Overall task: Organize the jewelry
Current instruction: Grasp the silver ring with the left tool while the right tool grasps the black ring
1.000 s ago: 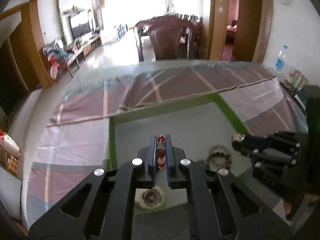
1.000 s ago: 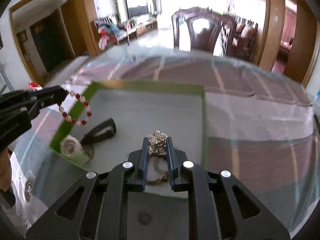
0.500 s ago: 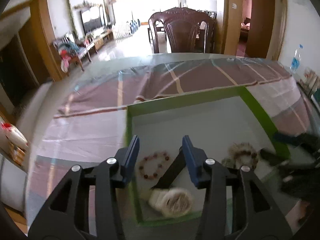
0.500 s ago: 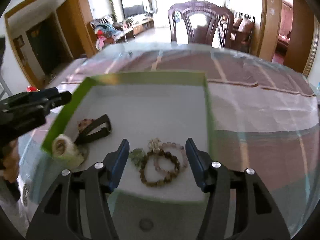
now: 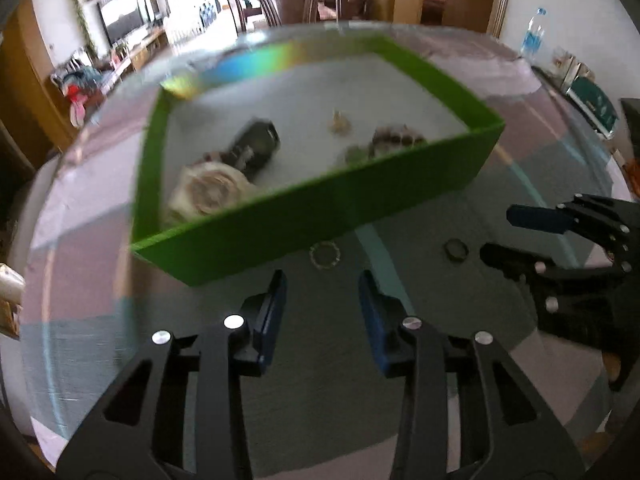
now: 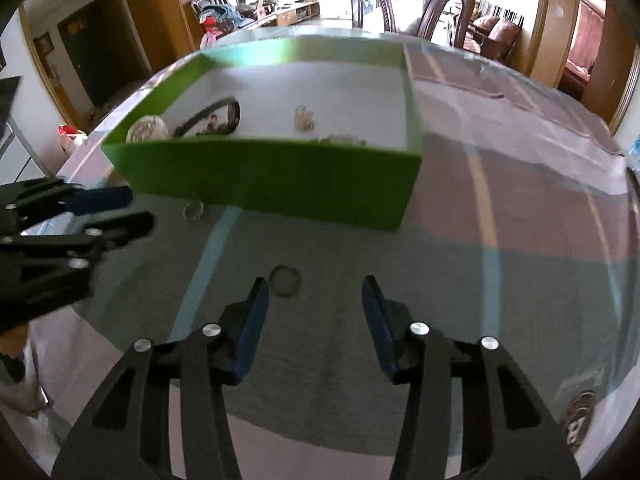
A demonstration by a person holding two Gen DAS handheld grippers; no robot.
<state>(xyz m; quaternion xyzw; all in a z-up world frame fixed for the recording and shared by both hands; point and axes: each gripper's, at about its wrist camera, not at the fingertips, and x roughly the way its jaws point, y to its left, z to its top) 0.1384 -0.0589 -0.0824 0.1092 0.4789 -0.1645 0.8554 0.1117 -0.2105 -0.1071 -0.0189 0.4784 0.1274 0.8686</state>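
A green box [image 5: 320, 212] with a grey floor holds a white watch [image 5: 208, 192], a black watch [image 5: 256, 144], bead bracelets [image 5: 396, 136] and a small charm [image 5: 340, 124]. It also shows in the right wrist view [image 6: 280, 176]. My left gripper [image 5: 322, 300] is open and empty, low over the table just before a beaded ring [image 5: 325, 255]. A dark ring [image 5: 456, 249] lies to its right. My right gripper [image 6: 316, 304] is open and empty, with that dark ring [image 6: 285, 280] near its left finger. The beaded ring [image 6: 193, 211] lies by the box wall.
The glass-topped table [image 6: 500, 208] carries a striped cloth under plastic. A chair [image 6: 412, 4] stands at the far edge. A water bottle [image 5: 532, 38] and books [image 5: 592, 104] sit at the right. The right gripper's body [image 5: 580, 264] shows in the left wrist view.
Both grippers let go of their bracelets into the box, opened, then drew back and down out of the box to the table in front of it.
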